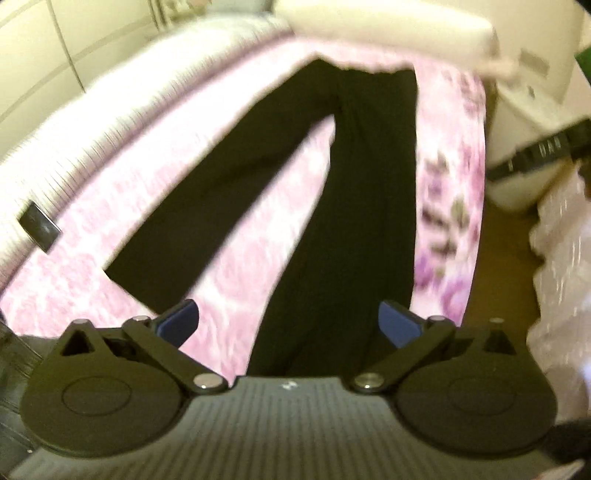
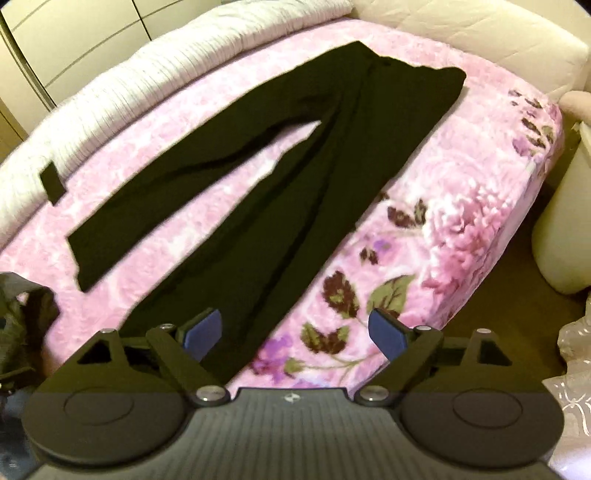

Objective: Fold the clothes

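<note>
With the long black fabric trousers (image 2: 258, 177) spread flat, legs parted in a V, on the pink floral plush blanket (image 2: 461, 221), waistband toward twelve o'clock, left gripper (image 1: 288, 325) and right gripper (image 2: 295, 332) both gape empty above the hems, so folding likely begins by bringing one leg over the other.

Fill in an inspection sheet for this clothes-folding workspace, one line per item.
Surface: bed with pink flowered blanket.
Job's things: black trousers lying flat, legs spread apart, not yet folded.
Clutter: small black rectangular object at the edge of the white bedding; dark grey cloth at the bed's near left.
Grippers: left gripper and right gripper open, above the trousers, holding nothing.
Cables: nothing seen.
Surroundings: cupboard doors, padded headboard.
</note>
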Available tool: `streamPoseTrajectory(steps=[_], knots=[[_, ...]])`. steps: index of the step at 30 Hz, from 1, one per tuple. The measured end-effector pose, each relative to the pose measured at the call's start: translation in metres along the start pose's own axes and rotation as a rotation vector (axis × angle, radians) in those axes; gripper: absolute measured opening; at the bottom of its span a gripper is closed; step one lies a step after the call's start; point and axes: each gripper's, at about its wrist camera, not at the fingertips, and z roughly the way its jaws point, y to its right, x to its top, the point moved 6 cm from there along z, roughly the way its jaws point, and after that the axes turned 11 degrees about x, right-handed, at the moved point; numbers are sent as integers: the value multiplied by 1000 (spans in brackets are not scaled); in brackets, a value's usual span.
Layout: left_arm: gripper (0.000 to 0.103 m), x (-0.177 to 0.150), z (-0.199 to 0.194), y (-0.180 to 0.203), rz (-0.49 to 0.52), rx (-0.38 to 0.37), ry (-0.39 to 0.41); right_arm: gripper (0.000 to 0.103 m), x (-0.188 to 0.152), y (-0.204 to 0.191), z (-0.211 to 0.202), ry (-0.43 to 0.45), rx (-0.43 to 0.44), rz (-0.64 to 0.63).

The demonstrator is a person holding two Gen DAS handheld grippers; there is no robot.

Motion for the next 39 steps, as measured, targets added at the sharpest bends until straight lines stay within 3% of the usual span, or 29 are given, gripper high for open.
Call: streamPoseTrajectory(steps=[5,10,16,21,29,39], knots=[[102,24,-40,-5,-11,-13,62,89,15,-33,-56,55,-32,-87],[102,32,-74,-19,16,-57,109,89,11,-67,-103,108,-117,-134],[102,27,-116,-40,76,-85,173,89,-19,-120,-144,126,-176,-172],[102,13,-151,-62,69,-42,239,89,-50,-161,-158,130,-201,-181],[102,-18,-174,-87,17,-58,211,89,-94,-217,-160,100,-161,-209],[102,-44,-183,-95,7,-69,185,89,-135,-245,-160,70,-146,-209]])
